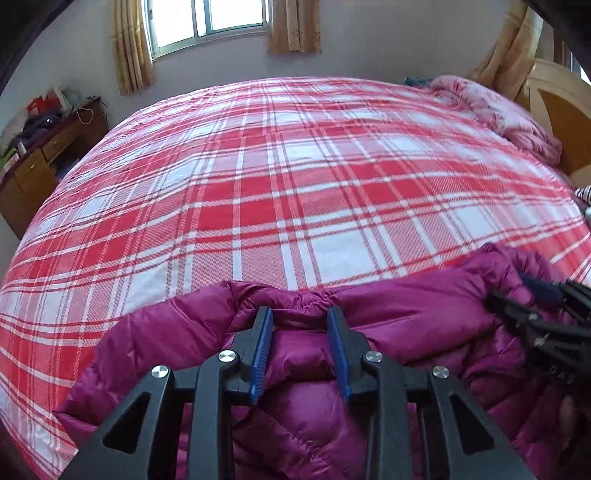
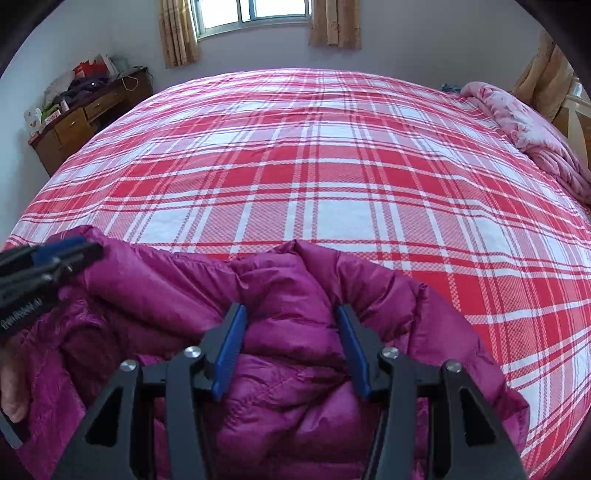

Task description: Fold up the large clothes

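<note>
Bed and bedding. From both wrist cameras I see a wide bed covered by a red-and-white plaid sheet that fills the middle of each view. A rumpled pink quilt lies along the bed's edge at about 2 o'clock, beside a pale headboard.

Task garment. The magenta puffer jacket lies bunched on the near edge of the bed, at 6 o'clock in both views, its quilted panels creased and heaped. In the right wrist view it spreads from 8 o'clock to 4 o'clock.

Room fixtures. A window flanked by tan curtains sits at 12 o'clock. A wooden desk piled with bags and clothes stands at 10 o'clock, well apart from the jacket.

Grippers. My left gripper points down at the jacket; its blue pads stand parted, with a fold of magenta fabric lying in the gap. I cannot see the pads pressing on that fold, so I read the jaws as parted. My right gripper is likewise parted, wider, with a puffed ridge of the jacket rising between its blue pads; the pads flank the ridge without visibly squeezing it. Each gripper shows in the other's view: the right at 4 o'clock, the left at 9 o'clock, both close over the jacket's upper edge. A hand shows at 8 o'clock in the right view.
</note>
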